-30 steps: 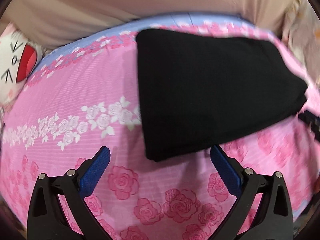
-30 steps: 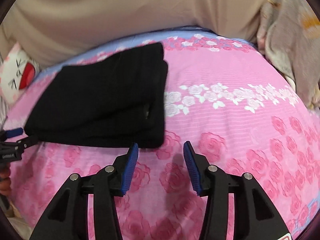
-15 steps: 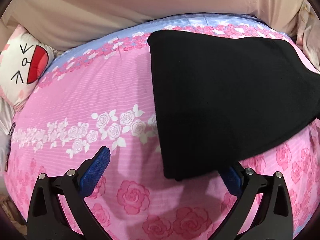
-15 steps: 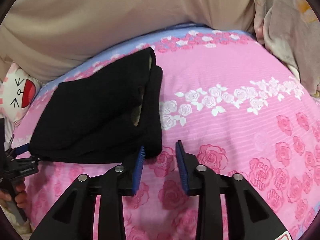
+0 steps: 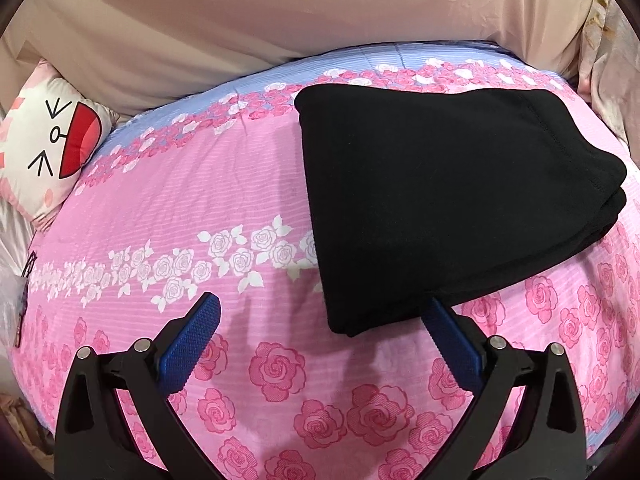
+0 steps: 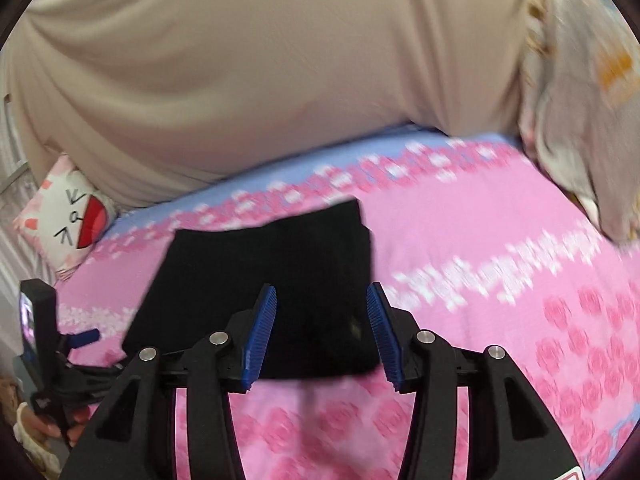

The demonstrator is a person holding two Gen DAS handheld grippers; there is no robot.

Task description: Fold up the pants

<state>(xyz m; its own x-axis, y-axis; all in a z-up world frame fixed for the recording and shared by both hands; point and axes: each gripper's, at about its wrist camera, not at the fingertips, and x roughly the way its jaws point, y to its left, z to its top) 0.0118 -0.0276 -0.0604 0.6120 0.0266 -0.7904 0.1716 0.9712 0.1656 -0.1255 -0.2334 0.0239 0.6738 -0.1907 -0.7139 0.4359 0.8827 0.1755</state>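
The black pants (image 5: 440,200) lie folded in a thick stack on the pink rose-print bed (image 5: 200,208). The left gripper (image 5: 320,320) tilts steeply down at the stack's near corner, jaws spread wide and empty. The right gripper (image 6: 322,328) also angles down, above the stack's near edge; its jaws are opening, with nothing pinched between them. A cartoon pillow (image 5: 52,148) sits at the bed's far left.

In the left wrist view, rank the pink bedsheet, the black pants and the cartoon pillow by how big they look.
1. Pink bedsheet, fills most of the view.
2. Black pants, folded.
3. Cartoon pillow, smallest, though it is cut off at the picture's edge.
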